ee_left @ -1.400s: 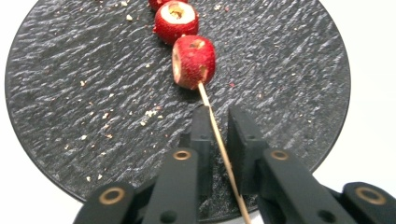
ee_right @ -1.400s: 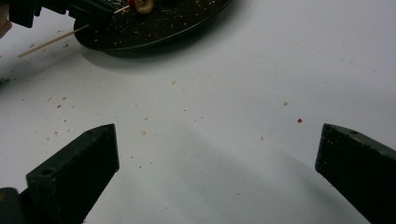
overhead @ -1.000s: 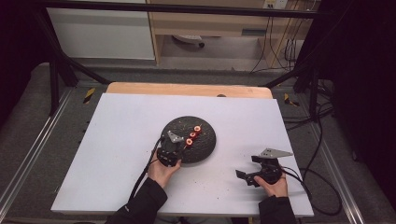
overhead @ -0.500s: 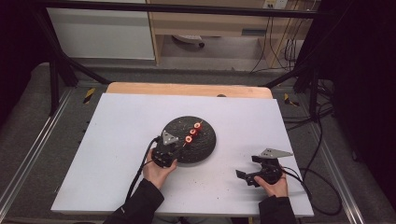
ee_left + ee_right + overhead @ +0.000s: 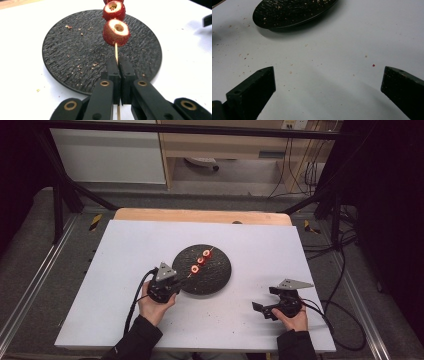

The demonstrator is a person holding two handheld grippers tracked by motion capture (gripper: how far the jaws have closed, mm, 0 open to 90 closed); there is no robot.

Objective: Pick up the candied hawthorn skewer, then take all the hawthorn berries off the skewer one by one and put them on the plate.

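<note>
Clamping the thin wooden skewer point(image 5: 116, 51), the left gripper point(image 5: 172, 281) is holding its jaws fully closed at the plate's point(image 5: 220, 277) 8 o'clock edge. Three red fruit pieces point(image 5: 116, 32), possibly hawthorn, are riding the stick above the plate. The right gripper point(image 5: 267, 301) is resting on the table point(image 5: 125, 250) at 4 o'clock, jaws wide apart, gripping nothing.

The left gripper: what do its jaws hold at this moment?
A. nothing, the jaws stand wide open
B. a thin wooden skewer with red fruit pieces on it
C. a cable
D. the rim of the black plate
B: in the left gripper view the left gripper is shut on the thin wooden skewer, which carries red hollowed fruit pieces above the black plate.
</note>
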